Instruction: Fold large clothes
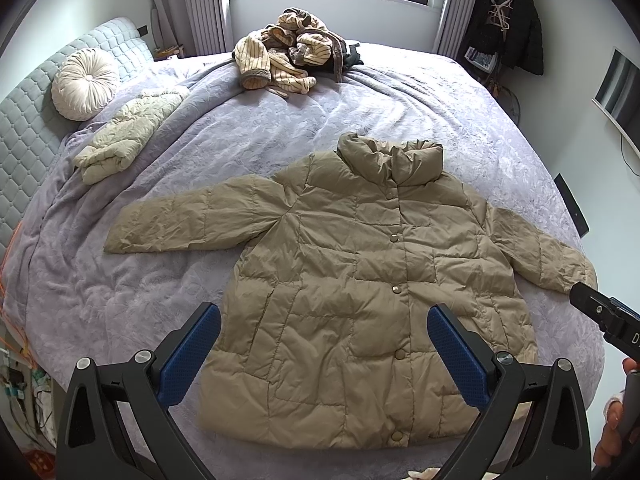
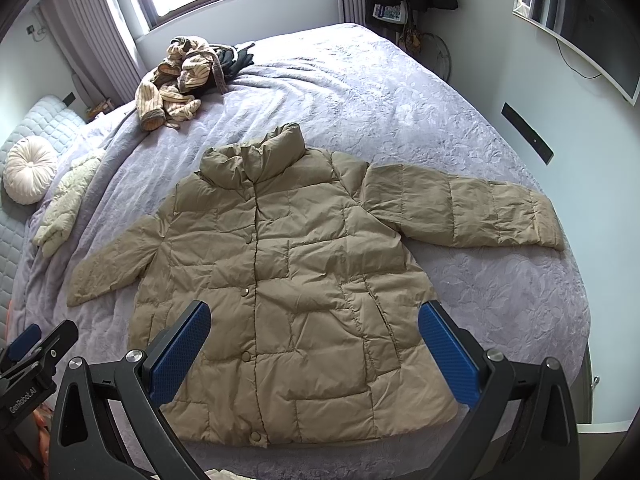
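Both claws, left point(image 1: 324, 354) and right point(image 2: 314, 350), gape empty above the jacket point(image 1: 360, 280); grip each sleeve cuff and fold inward.

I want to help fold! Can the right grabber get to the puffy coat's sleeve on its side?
Probably yes. The right gripper is open above the tan puffer jacket, and the right-hand sleeve lies flat on the purple bedspread with nothing over it.
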